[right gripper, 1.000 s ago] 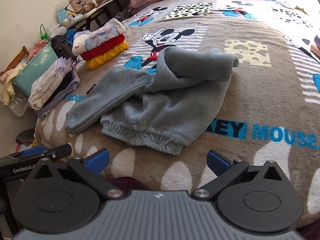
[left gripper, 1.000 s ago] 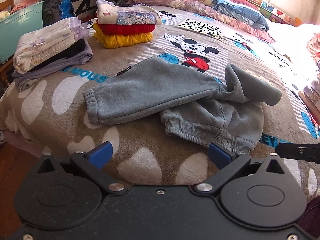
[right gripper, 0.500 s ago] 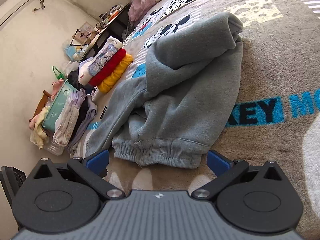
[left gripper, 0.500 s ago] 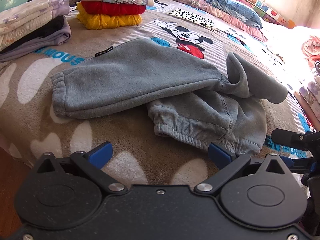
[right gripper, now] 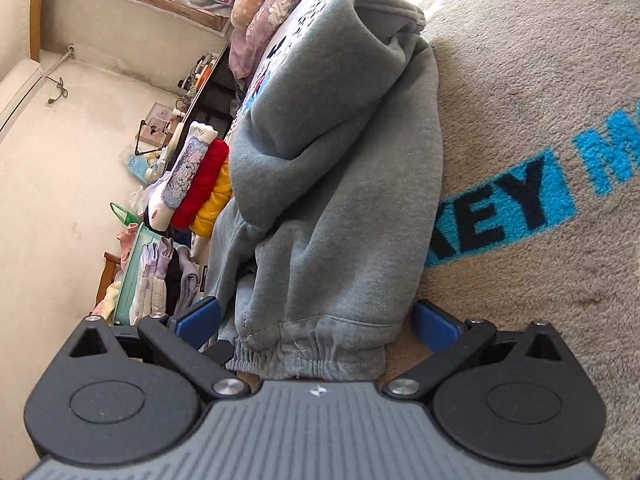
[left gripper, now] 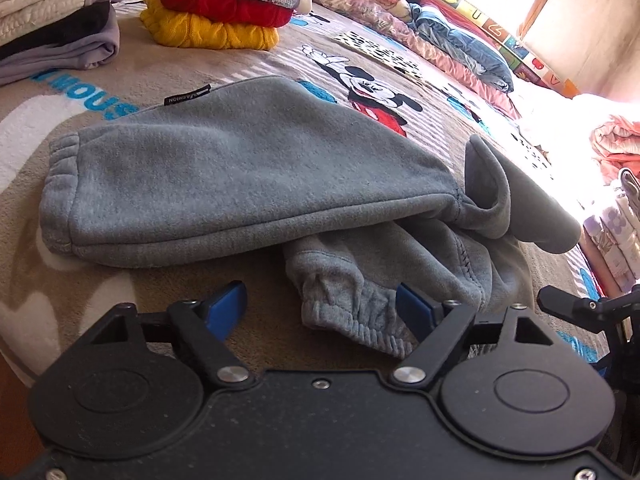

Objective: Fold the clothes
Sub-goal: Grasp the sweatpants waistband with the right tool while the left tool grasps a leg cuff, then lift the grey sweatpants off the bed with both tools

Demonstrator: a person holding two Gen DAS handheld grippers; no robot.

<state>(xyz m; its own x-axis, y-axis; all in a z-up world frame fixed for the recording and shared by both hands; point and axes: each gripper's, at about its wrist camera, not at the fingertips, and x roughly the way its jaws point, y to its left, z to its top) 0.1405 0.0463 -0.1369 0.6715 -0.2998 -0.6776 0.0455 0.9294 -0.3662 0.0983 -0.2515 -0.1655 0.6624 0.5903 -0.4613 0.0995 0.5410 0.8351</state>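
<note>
Grey sweatpants [left gripper: 248, 184] lie crumpled on the Mickey Mouse blanket [left gripper: 80, 96], one leg stretched left, the other bunched beneath it with its elastic cuff [left gripper: 352, 312] nearest me. My left gripper [left gripper: 322, 306] is open, its blue pads on either side of that cuff's left part, just above the blanket. In the right wrist view the pants [right gripper: 340, 184] run away from me and my right gripper [right gripper: 316, 322] is open with the cuff [right gripper: 312, 356] lying between its pads. The view is rolled sideways.
Folded stacks stand at the back left: a yellow, red and white pile [left gripper: 216, 12] and a white, black and lilac pile [left gripper: 56, 28]. Pillows [left gripper: 440, 36] line the far edge. More folded clothes [left gripper: 612, 240] sit at the right. A teal bin [right gripper: 132, 276] stands beside the bed.
Both grippers have moved forward and down to the near cuff of the sweatpants. The right gripper has rolled sideways. The pants have not moved.
</note>
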